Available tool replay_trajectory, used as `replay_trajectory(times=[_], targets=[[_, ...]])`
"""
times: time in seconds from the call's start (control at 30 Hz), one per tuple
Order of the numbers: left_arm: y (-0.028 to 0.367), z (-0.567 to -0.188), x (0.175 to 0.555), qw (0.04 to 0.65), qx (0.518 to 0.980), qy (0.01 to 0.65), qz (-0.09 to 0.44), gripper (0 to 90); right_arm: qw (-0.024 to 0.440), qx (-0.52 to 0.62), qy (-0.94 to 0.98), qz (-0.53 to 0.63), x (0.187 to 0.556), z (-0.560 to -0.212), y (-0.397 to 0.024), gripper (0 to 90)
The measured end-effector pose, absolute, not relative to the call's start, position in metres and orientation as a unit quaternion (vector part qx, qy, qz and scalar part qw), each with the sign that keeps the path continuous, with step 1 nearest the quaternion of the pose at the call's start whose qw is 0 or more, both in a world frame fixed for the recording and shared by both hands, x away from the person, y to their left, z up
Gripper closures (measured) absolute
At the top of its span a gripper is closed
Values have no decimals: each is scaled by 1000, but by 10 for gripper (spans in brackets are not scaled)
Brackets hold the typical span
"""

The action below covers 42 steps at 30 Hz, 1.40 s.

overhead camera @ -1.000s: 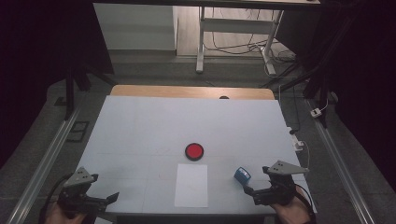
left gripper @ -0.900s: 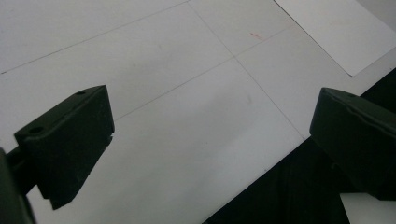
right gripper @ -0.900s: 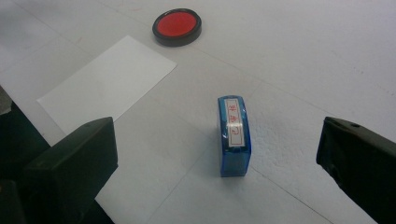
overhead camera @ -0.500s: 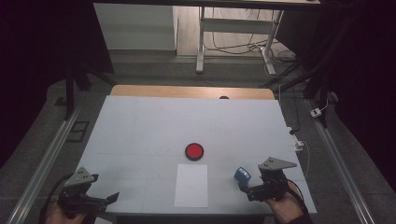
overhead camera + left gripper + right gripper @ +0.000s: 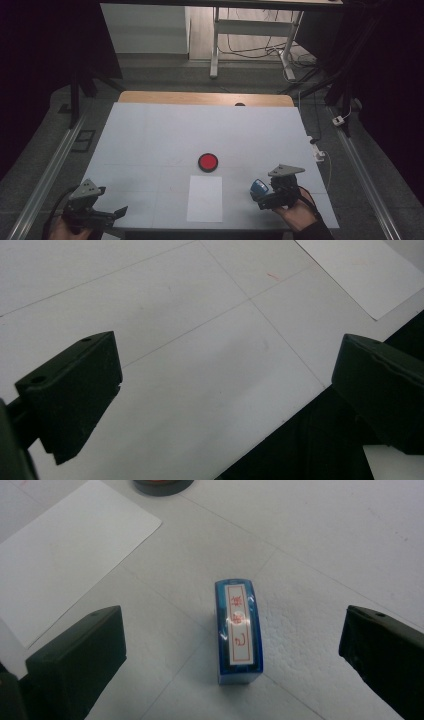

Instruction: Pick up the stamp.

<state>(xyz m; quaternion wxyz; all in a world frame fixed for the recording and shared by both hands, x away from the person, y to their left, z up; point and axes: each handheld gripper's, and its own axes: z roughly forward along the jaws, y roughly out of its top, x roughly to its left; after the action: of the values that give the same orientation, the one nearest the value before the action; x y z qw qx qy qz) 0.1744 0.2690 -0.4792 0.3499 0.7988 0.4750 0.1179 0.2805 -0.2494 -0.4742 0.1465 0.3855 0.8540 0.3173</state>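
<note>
Near the front right corner of the white tabletop (image 5: pixel 150 135), the right gripper (image 5: pixel 261 196) is held low over a small blue rectangular stamp (image 5: pixel 238 632) with a white label printed in red characters. Its two black fingers (image 5: pixel 75 655) stand wide apart, one on each side of the stamp, and neither touches it. The stamp stands on the tabletop, its labelled face up, in the open gap between them. In the high view the same stamp (image 5: pixel 258 187) sits just in front of the gripper, a little to the right of a plain white sheet of paper (image 5: pixel 205 198) that lies flat near the front edge. Beyond the paper, close to its far end, rests a round red pad in a black rim (image 5: pixel 207 162).

At the front left corner, the left gripper (image 5: pixel 114 214) hangs over the bare tabletop edge, its fingers (image 5: pixel 75 385) also spread wide with nothing between them. A corner of the paper (image 5: pixel 365 270) shows beyond them.
</note>
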Motion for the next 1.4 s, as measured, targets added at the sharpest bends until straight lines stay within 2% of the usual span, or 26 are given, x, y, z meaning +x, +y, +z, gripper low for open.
replay_trajectory(times=[0.77, 0.8, 0.93, 1.03, 1.1, 1.13, 1.17, 1.27, 1.4], targets=[[269, -479, 175, 349, 799, 475, 117, 2, 140, 387, 870, 271, 295, -488, -246, 0], [269, -479, 175, 349, 799, 475, 117, 2, 141, 387, 870, 270, 295, -488, -246, 23], [268, -479, 175, 348, 801, 474, 117, 2, 139, 378, 875, 269, 294, -484, -247, 223], [268, -479, 175, 347, 801, 474, 117, 2, 135, 375, 877, 269, 294, -483, -247, 336], [268, -480, 175, 346, 801, 474, 117, 2, 135, 374, 877, 268, 294, -482, -247, 365], [268, -480, 175, 346, 801, 473, 117, 2, 135, 377, 876, 268, 294, -481, -248, 425], [268, -480, 175, 346, 802, 473, 117, 2, 135, 377, 876, 268, 294, -481, -248, 425], [268, -480, 175, 345, 802, 473, 116, 2, 127, 378, 876, 270, 295, -480, -249, 521], [268, -480, 175, 345, 802, 473, 116, 2, 126, 376, 878, 267, 296, -480, -248, 592]])
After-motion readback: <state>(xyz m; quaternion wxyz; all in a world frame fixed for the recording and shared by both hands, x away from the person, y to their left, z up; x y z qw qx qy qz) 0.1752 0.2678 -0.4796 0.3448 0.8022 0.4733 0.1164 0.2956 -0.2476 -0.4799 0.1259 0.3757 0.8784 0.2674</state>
